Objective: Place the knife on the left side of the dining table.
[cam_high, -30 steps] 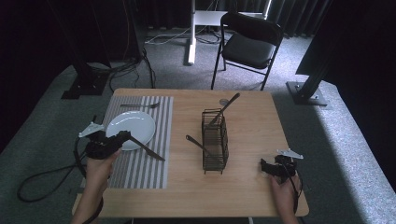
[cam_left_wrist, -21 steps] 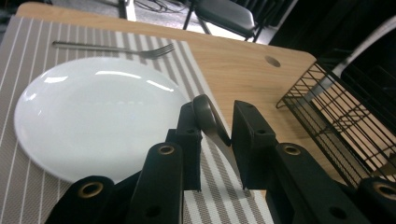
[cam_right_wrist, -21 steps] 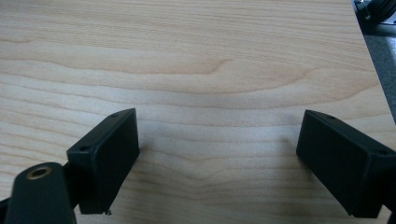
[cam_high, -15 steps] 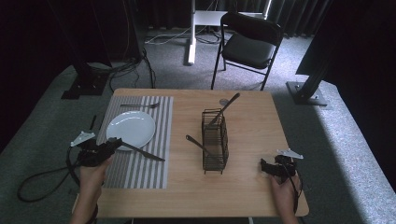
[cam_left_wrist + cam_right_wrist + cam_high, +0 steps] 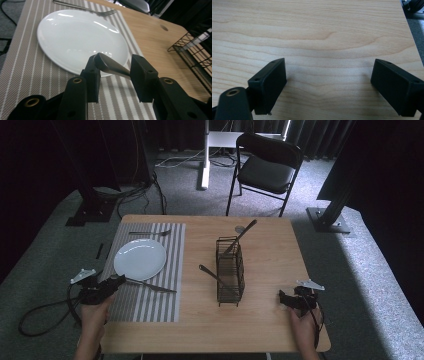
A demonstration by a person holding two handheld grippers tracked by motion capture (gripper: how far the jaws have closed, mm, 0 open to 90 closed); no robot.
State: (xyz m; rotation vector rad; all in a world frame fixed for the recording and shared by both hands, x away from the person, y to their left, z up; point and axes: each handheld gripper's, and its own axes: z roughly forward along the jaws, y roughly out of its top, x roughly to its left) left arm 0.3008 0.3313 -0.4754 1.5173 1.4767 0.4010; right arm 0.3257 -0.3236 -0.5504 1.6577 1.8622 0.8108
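Knife [image 5: 111, 67] handle, smooth rounded metal, lies between the left gripper's [image 5: 113, 75] matte black jaws in the left gripper view; the jaws have just been opening, one pad is at the handle's tip and a gap shows on the other side, so the grip is loose. From the high view the same knife [image 5: 150, 285] shows whole, a thin dark utensil lying slantwise on the striped mat [image 5: 150, 305] just below the plate [image 5: 140, 259], near the table's [image 5: 270, 330] left edge, with the left gripper [image 5: 112, 284] at its handle end over the mat's left border. Up close the mat [image 5: 27, 72] reads as woven cloth in beige and grey stripes, and the plate [image 5: 75, 37] as glossy white and round, a fork [image 5: 87, 8] beyond it. The high view adds a black wire basket [image 5: 230, 270] mid-table holding a utensil, with another leaning on it. Near the front right corner the right gripper [image 5: 287, 301] rests low; in its own view the right gripper [image 5: 328, 85] stands wide apart over bare pale wood grain, holding nothing.
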